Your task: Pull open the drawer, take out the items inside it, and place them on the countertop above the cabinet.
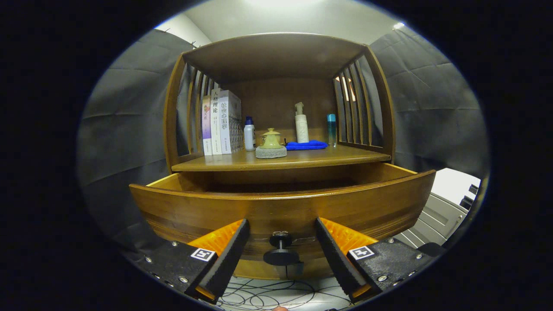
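- Already the drawer is standing pulled out from the cabinet, its curved front facing the claw; its inside is lying hidden behind the front panel, so the items are not telling themselves yet.
- The knob is sitting between the claw's fingers, which are spread apart and touching nothing.
- The step in hand is looking like the reach inside: the person would do well lifting the claw above the front's top edge before going forward and down, with the fingers kept wide.
- The gap between the drawer's rim and the surface above is looking low, so the approach is wanting care.
- On that surface, books, a white bottle, a lidded pot, a blue cloth, a pump bottle and a teal bottle are standing toward the back, leaving the front strip free for setting things down.
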`<state>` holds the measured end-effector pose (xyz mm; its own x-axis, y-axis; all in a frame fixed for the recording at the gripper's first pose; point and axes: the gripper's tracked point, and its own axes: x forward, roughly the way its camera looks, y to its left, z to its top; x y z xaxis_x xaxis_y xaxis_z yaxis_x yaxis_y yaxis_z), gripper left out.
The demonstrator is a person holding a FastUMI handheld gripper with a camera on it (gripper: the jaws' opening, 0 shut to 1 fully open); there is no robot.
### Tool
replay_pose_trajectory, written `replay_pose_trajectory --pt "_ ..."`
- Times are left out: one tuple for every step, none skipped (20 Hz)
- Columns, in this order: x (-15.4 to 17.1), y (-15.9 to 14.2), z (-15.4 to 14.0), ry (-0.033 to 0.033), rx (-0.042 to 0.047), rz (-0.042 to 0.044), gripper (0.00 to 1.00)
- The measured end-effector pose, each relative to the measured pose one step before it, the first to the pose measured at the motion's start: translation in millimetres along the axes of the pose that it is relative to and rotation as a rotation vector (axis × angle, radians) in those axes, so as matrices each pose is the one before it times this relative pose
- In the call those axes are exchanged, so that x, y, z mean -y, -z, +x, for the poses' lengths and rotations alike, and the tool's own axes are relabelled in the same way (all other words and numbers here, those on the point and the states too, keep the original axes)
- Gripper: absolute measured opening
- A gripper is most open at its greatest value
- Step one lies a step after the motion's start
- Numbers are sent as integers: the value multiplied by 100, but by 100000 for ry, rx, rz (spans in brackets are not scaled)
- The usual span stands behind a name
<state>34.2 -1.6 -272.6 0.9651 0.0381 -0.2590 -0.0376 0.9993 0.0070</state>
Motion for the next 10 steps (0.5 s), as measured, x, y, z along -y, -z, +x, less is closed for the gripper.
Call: replay_pose_trajectory --pt "-14 -148 671 112 399 224 97" --pt "-19 6 716 125 -357 146 97" --pt "2 -134 682 206 164 -177 96" --pt "-14 -48 692 135 -13 -78 96" --pt "-21 -89 637 -112 385 120 96" --pt "20 -69 584 -162 226 289 97" --pt "-15 -72 584 -228 567 -363 97" --pt "103 -20 566 -281 224 -461 97" --pt "65 -80 438 -285 414 46 97" --pt "23 -9 559 -312 -100 299 97"
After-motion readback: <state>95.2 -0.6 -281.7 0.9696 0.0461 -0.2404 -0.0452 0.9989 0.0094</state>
